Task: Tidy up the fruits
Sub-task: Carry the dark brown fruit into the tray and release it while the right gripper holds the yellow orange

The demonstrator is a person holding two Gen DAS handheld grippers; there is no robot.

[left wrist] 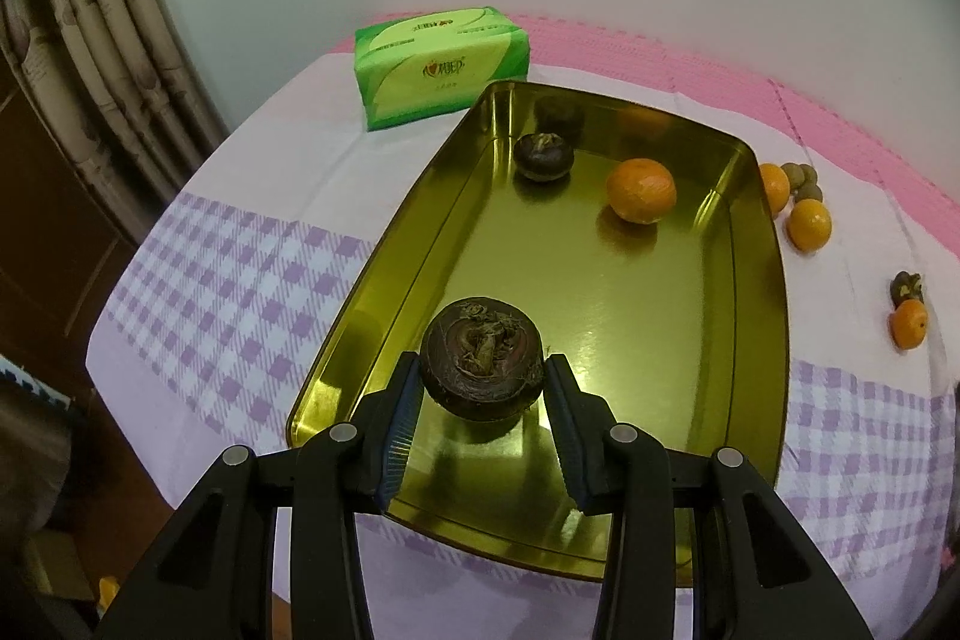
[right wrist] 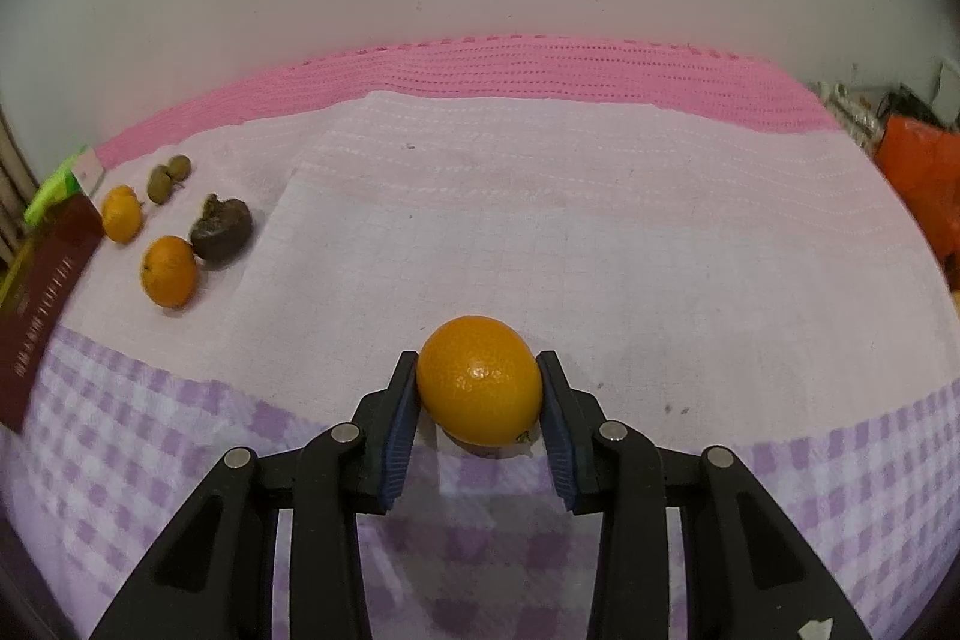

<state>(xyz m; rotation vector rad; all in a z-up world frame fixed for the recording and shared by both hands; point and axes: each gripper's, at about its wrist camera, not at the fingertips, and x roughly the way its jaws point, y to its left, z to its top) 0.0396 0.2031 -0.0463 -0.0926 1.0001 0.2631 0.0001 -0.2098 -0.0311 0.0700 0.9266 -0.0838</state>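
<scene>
My left gripper [left wrist: 480, 373] is shut on a dark brown water chestnut [left wrist: 482, 359] and holds it just above the near end of a gold metal tray [left wrist: 762, 340]. In the tray lie another dark chestnut [left wrist: 543, 156] and an orange [left wrist: 641, 191]. My right gripper [right wrist: 478, 382] is shut on an orange [right wrist: 479, 379] low over the tablecloth. Loose fruit lies on the cloth: two oranges [right wrist: 168, 270] [right wrist: 122, 213], a dark chestnut [right wrist: 221, 228] and small brown-green fruits [right wrist: 168, 175]. The same group shows right of the tray in the left wrist view [left wrist: 809, 224].
A green tissue pack [left wrist: 441, 63] stands behind the tray. The tray's dark red outer side [right wrist: 42, 292] is at the left edge of the right wrist view. A pink mat [right wrist: 540, 64] runs along the wall. Orange clutter [right wrist: 918, 172] sits at the far right.
</scene>
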